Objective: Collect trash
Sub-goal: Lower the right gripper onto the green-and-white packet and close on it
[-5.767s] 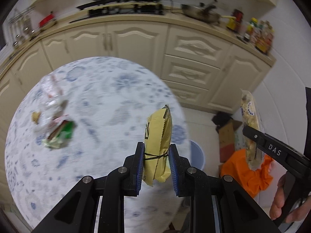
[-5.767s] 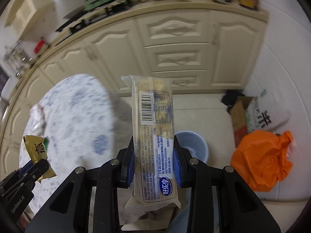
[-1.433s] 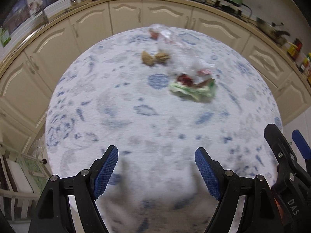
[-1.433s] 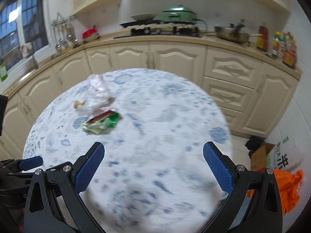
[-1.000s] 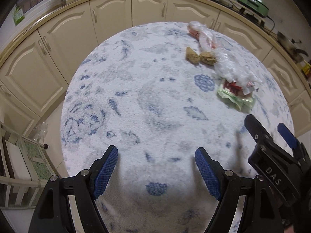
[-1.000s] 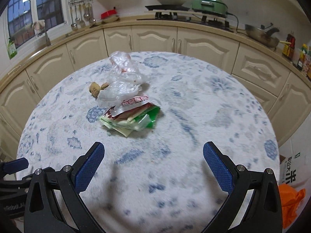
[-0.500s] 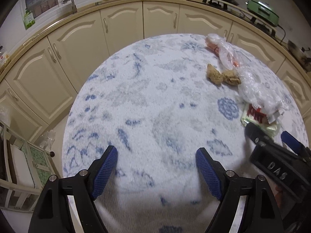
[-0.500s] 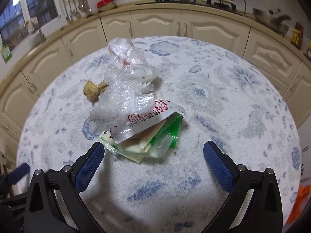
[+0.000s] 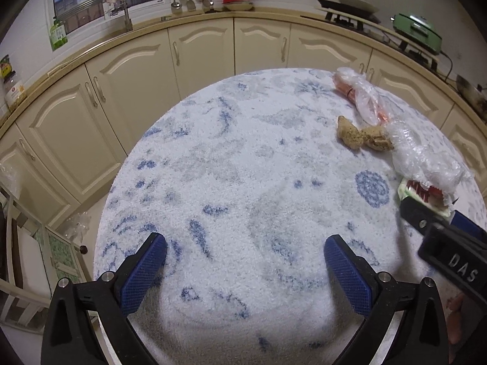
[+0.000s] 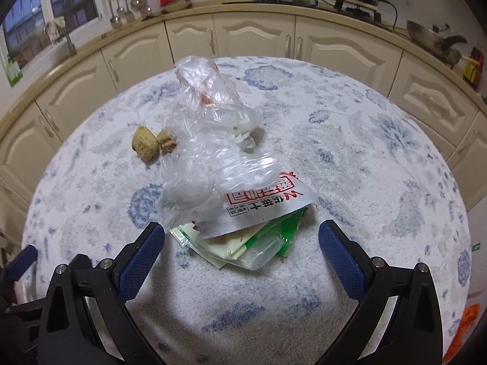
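Both snack packets that were clamped a few seconds back are gone from the tongs, and both tools have swung over to the round tabletop (image 9: 243, 167) with its blue-flowered white cover.

Left tongs (image 9: 245, 261) are spread wide and opening further, nothing between the blue pads, just bare cloth under them. From this camera the trash sits off at about 2 o'clock: a crumpled clear plastic bag (image 9: 426, 158), a brownish crumpled lump (image 9: 362, 137) just beside it, and another clear bag with something orange inside (image 9: 362, 97) further back near the far edge.

Right tongs (image 10: 242, 249) are also wide but closing. The pile is dead ahead at 12 o'clock: a silver wrapper with red print (image 10: 264, 203) lying on top of a green and cream packet (image 10: 252, 243), with the clear bag (image 10: 210, 140) draped over both. The near end of the green packet lies between the pads, but neither pad touches it. The brown lump (image 10: 149, 144) is at 11 o'clock, touching the bag.

Left tool's blue tip peeks in at 9 o'clock in the right view.
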A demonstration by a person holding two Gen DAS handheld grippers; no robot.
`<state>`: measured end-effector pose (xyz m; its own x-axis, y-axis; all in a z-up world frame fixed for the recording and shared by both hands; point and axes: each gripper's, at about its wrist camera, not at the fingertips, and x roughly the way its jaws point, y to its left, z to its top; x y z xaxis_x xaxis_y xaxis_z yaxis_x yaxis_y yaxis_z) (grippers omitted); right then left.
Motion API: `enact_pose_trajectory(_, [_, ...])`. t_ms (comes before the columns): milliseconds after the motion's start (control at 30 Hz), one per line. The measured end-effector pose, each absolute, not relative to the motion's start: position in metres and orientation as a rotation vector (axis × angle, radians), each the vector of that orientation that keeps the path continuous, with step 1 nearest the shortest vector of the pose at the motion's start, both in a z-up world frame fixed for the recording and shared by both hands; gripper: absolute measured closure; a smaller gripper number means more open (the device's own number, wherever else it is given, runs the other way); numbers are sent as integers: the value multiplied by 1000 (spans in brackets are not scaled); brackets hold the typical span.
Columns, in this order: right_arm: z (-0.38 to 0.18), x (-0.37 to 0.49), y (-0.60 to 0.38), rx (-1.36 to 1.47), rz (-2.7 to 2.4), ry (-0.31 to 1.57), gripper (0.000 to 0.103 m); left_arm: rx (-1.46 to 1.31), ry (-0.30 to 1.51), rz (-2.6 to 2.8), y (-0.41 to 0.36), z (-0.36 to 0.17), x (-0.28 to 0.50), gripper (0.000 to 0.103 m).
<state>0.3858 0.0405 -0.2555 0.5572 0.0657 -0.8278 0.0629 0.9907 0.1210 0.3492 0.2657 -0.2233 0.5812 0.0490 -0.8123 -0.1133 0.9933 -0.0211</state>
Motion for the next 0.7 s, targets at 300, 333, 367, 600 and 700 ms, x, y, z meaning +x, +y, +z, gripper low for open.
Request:
enact_pose_trajectory(300, [-251,374,6,361,16,902,54,-17,959,117,249,-219,355,1])
enact_pose_trajectory(333, [-252,371,2,396,32,894,54,-6,967,107,244,-218,355,1])
enact_pose_trajectory(367, [-252,369,-3,425,49,886,55,0,974,97,239,-217,357,1])
enact_pose_trajectory(600, [-250,355,-14,417,56,889,91,48,950,26,199,-198,361,1])
enact_pose_trajectory(700, [-243,346,-25,374,33,863,91,54,946,11,188,-192,363,1])
